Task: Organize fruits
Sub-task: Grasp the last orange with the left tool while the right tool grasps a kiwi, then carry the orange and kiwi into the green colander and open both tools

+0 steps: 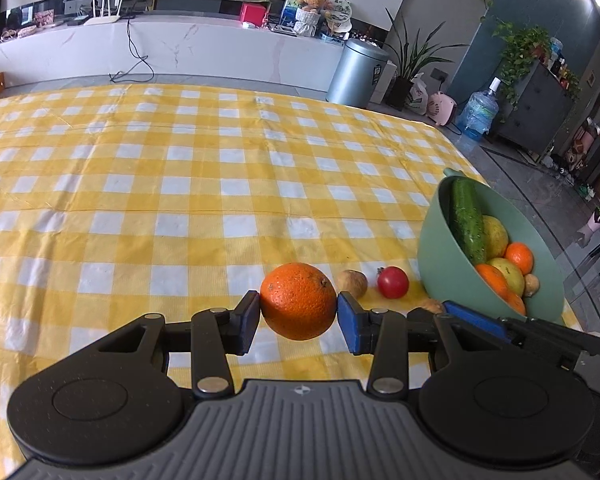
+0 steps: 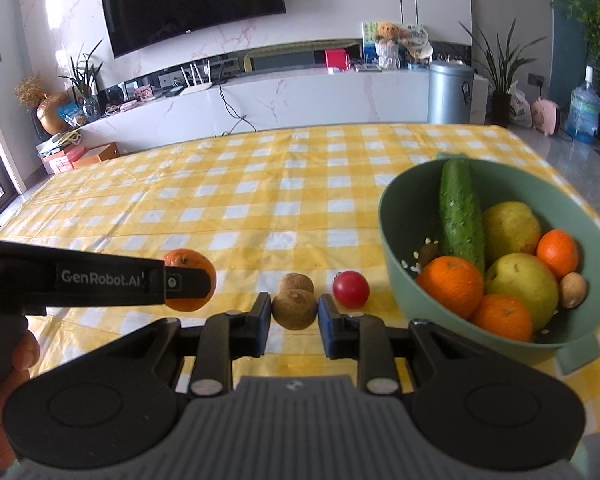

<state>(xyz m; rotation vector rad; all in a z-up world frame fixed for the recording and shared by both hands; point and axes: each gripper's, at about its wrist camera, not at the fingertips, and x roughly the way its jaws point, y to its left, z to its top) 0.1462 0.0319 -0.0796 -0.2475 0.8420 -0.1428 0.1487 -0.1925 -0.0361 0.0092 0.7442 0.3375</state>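
Observation:
My left gripper [image 1: 298, 308] is shut on a large orange [image 1: 298, 300], held just above the yellow checked cloth. My right gripper [image 2: 294, 314] is shut on a small brown round fruit [image 2: 294, 311]. A second brown fruit [image 2: 296, 283] and a red tomato [image 2: 351, 289] lie on the cloth just beyond it. To the right stands a green bowl [image 2: 384, 216] with a cucumber [image 2: 460, 212], oranges and yellow-green pears inside. In the right wrist view the left gripper [image 2: 188, 284] crosses from the left with the orange [image 2: 184, 258] in it.
The checked tablecloth [image 1: 180, 184] stretches far and left of the fruit. The table's right edge [image 1: 472, 168] runs close behind the bowl [image 1: 432, 256]. A person's hand [image 2: 12, 352] grips the left tool's handle. A marble TV counter and a steel bin [image 1: 356, 72] stand beyond the table.

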